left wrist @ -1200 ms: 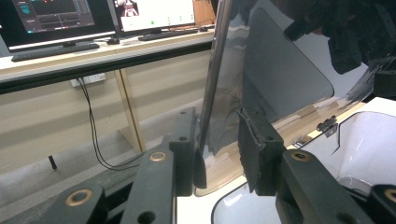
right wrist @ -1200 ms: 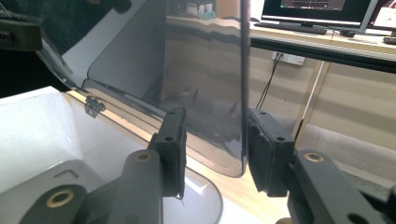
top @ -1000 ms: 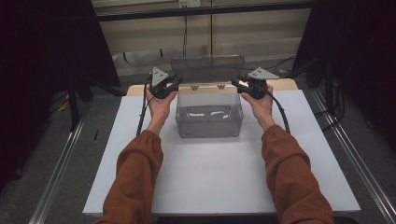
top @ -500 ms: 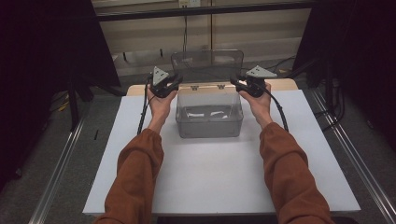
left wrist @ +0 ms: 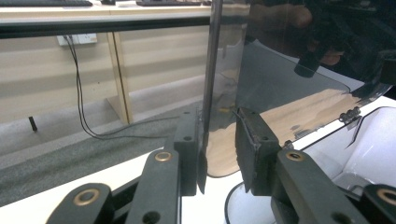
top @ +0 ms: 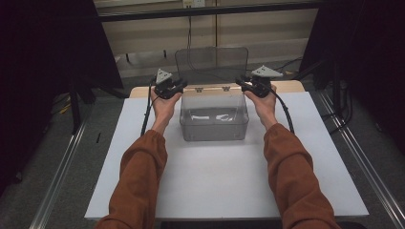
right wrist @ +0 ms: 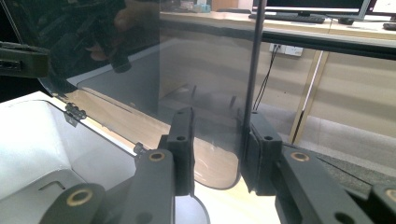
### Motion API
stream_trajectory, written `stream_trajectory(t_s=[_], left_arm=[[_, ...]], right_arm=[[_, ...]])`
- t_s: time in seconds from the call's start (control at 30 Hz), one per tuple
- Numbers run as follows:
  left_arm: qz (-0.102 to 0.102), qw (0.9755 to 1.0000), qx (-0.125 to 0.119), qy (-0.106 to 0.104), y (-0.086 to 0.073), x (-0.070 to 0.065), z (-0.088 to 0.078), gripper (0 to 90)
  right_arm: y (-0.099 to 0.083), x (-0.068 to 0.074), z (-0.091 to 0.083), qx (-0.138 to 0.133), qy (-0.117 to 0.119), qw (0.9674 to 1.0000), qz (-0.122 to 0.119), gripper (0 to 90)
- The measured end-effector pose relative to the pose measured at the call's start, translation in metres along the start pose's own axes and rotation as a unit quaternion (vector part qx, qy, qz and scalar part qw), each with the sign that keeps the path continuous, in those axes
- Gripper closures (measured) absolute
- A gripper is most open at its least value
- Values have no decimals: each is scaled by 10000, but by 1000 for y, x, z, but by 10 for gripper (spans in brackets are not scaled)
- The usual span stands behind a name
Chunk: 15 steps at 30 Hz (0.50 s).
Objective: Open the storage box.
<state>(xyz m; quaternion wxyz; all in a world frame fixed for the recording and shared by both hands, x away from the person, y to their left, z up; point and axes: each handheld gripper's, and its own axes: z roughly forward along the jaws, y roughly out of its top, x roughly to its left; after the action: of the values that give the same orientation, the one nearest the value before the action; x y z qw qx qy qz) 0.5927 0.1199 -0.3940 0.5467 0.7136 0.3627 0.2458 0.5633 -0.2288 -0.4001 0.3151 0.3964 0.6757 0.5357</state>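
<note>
High view shows the clear, smoke-tinted plastic box (top: 214, 117) standing at the far middle of the white table top (top: 224, 186), its hinged, round-cornered transparent lid (top: 212, 59) already swung up to stand roughly upright behind the rear rim. Judging from that, the opening seems nearly or fully finished; what appears left is letting go of the lid, or bringing it back down.

The left gripper (left wrist: 218, 140) straddles the lid's left edge, one pad against the sheet and the other a little off it, its jaws drawn about as close as they go. The right gripper (right wrist: 217, 140) has the lid's right edge between its jaws, which have just been closing; a gap remains on one side.

Small pale items lie on the box floor, too faint to identify.
</note>
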Motion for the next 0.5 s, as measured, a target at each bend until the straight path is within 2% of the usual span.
stream_trajectory(t_s=[0.07,0.17,0.2,0.23,0.3,0.33,0.4,0.5], left_arm=[[107,9999,48,-28,1,0,2,704],[104,9998,169,-35,1,-1,5,668],[108,9997,217,58,0,-2,6,660],[98,9997,221,38,0,-2,7,659],[-41,9997,232,-16,-2,-2,9,657],[-175,9997,173,-38,-3,-2,10,657],[-135,9996,233,-56,-2,0,10,666],[-224,9995,217,-89,-2,1,10,685]], right_arm=[[1,0,1,27,5,10000,67,676],[1,-1,2,16,20,9998,201,674],[1,-2,2,21,37,9998,210,676],[1,-2,2,37,46,9997,220,677],[1,-3,2,60,38,9998,203,678],[1,-2,2,72,37,9998,206,677],[2,-2,3,99,39,9997,211,663],[3,-2,4,168,37,9996,236,643]])
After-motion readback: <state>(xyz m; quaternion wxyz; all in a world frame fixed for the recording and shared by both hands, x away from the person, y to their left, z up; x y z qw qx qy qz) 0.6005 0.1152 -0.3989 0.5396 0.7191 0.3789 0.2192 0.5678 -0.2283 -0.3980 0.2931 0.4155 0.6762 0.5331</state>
